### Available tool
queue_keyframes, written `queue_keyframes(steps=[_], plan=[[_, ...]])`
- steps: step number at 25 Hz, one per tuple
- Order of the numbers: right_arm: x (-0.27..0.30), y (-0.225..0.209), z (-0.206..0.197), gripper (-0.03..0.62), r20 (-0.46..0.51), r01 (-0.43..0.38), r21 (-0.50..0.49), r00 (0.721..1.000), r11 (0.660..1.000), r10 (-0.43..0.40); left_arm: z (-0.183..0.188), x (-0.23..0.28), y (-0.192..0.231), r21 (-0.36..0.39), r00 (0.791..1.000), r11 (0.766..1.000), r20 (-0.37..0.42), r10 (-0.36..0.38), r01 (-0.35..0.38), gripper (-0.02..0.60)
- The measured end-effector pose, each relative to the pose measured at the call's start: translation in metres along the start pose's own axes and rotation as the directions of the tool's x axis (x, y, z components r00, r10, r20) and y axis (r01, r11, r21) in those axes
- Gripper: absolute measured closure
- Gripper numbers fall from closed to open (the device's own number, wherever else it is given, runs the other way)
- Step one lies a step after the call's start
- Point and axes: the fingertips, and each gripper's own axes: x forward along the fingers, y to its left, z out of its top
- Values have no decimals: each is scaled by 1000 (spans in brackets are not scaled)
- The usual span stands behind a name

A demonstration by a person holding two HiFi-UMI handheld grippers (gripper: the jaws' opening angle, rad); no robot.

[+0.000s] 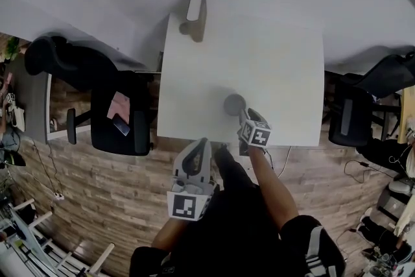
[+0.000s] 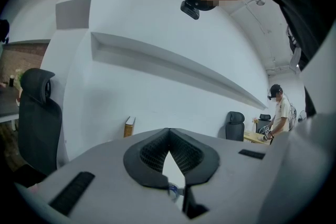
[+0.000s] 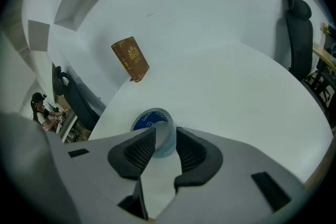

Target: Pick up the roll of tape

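Looking down, we see a white table [image 1: 272,61] on a wood-plank floor [image 1: 97,191], with black chairs [image 1: 120,113] flanking it. A brown book [image 1: 196,10] stands at the far edge. The roll of tape [image 1: 234,104] lies flat near the near edge. Our right gripper [image 1: 241,112] tilts down at it, jaws wide apart, the roll's near side between their tips, ungripped. Our left gripper [image 1: 202,143] hangs roughly level, short of the table, jaws closed on nothing.

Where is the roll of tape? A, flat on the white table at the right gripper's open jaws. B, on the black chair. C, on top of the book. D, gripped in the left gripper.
A: the roll of tape lies flat on the table at the right gripper, whose jaws stand apart.
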Motion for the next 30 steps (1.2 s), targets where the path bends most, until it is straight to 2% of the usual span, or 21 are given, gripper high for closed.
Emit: queue_keyframes(steps=[4, 12, 22, 30], plan=[[12, -1, -3, 451, -21, 10, 20, 1000, 1000, -9, -2, 0, 0, -2, 1000, 1000, 4, 10, -10, 566], [24, -3, -5, 471, -77, 34, -5, 996, 999, -34, -2, 1, -4, 1, 1000, 1000, 6, 5, -5, 566], [25, -1, -13, 510, -135, 23, -214, 989, 977, -53, -1, -1, 0, -8, 1000, 1000, 5, 11, -11, 566], [34, -1, -16, 513, -194, 21, -287, 978, 958, -79, 2, -2, 6, -16, 1000, 1000, 16, 21, -21, 566]])
